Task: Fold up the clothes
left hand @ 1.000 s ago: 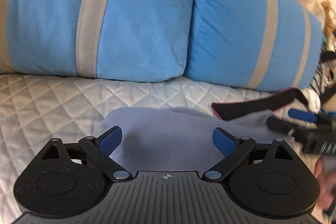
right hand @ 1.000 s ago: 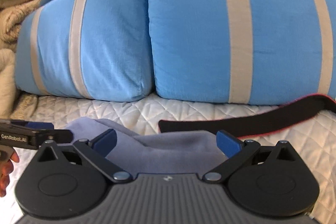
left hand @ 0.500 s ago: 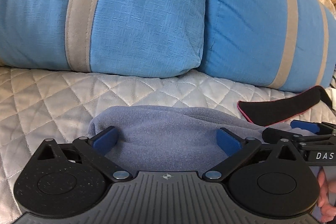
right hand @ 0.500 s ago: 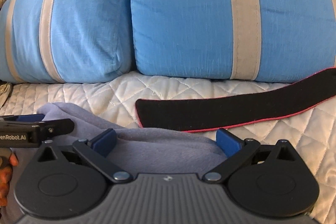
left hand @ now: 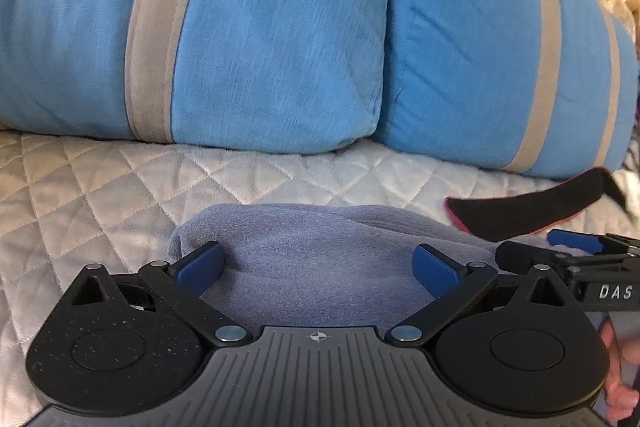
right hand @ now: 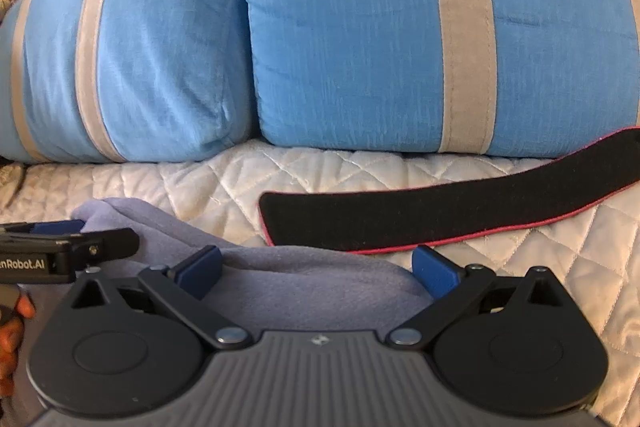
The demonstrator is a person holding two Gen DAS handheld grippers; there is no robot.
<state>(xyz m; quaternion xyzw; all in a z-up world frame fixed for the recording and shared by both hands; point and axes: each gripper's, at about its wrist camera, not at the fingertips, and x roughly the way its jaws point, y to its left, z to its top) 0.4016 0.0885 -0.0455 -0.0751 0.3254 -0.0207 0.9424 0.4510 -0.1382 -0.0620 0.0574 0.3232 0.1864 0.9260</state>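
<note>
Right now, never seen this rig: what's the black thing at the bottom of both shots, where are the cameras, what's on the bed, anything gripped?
Each picture comes from a fisheye camera mounted on a handheld two-finger gripper, looking forward along its blue-padded fingers. A person holds one in each hand; no robot arm. The black body at the bottom is the gripper itself.

The left gripper and the right gripper both have their jaws wide apart over a soft lavender-grey fleece garment, gripping nothing. Each gripper shows at the edge of the other's view.

The garment lies bunched on a white quilted bed cover. Beside it lies a flat black strap with red edging. Behind stand two blue cushions with beige stripes.
</note>
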